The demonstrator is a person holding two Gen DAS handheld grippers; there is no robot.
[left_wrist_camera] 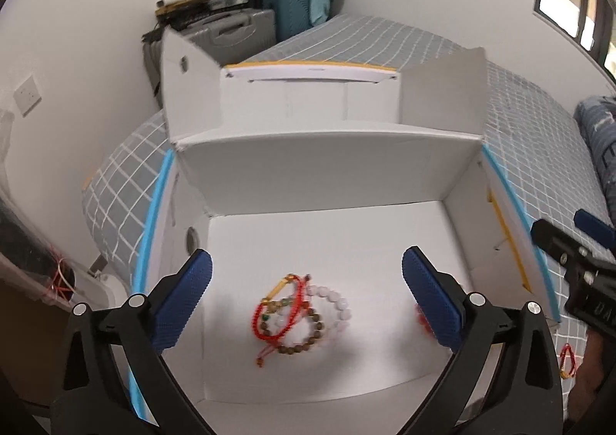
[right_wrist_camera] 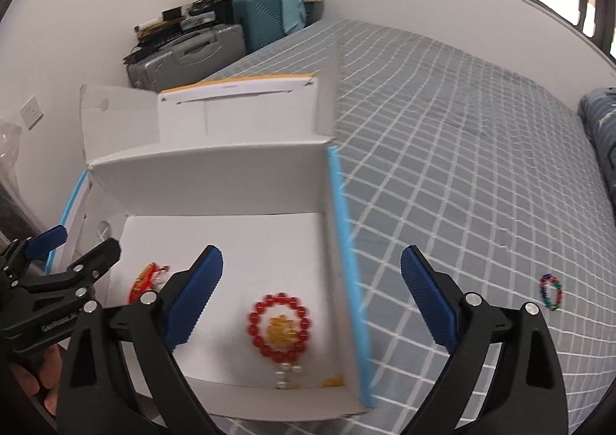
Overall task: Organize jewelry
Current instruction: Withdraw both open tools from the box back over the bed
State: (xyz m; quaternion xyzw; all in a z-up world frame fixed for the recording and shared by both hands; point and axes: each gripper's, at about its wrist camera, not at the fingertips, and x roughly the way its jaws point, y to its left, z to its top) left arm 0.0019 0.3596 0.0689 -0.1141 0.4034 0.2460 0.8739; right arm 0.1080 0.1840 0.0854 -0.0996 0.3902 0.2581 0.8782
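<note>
An open white cardboard box lies on the bed. In the left wrist view a pile lies on its floor: a red cord bracelet, a brown bead bracelet and a pale pink bead bracelet. My left gripper is open and empty above the pile. In the right wrist view a red bead bracelet circles yellow beads, with pearl beads below. My right gripper is open and empty over the box's right wall. A multicoloured bracelet lies on the bed to the right.
The bed has a grey checked sheet. Suitcases and clutter stand against the far wall. A blue pillow lies at the right edge. A small red-and-gold piece lies on the sheet right of the box.
</note>
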